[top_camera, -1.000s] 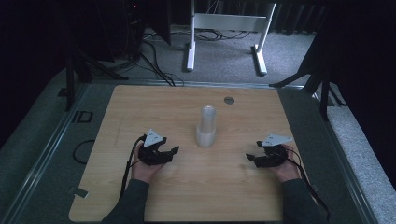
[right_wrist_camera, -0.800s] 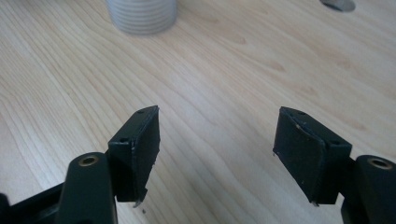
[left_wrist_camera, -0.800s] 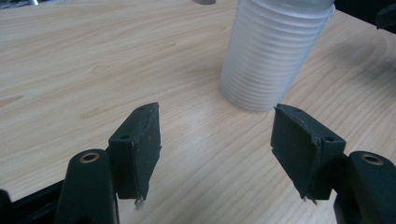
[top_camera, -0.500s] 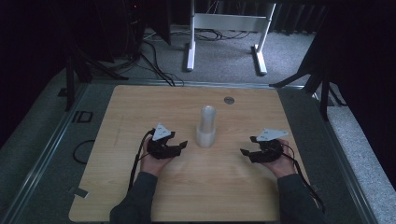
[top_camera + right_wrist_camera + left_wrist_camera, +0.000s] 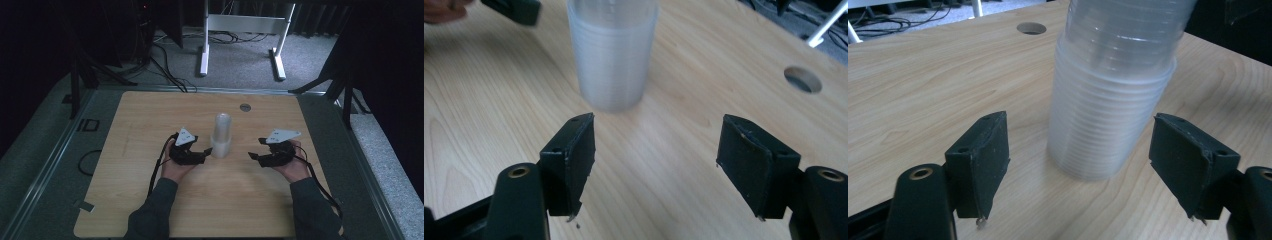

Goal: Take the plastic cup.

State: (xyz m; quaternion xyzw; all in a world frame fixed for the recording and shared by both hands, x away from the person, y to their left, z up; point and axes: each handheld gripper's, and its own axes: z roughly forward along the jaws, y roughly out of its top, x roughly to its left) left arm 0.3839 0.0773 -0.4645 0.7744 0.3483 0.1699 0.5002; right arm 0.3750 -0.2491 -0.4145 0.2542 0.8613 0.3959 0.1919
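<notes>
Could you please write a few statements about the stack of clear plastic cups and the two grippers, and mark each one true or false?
1. The stack of clear plastic cups stands upright on the light wooden table. True.
2. The left gripper is clamped on the stack. False: its jaws, which have just been opening, stand open on either side of the stack's base, pads clear of it.
3. The right gripper holds a single cup. False: its jaws are open with nothing between them, short of the stack.
4. A round hole sits in the tabletop beyond the stack. True.
5. The stack lies between the two grippers. True.
</notes>
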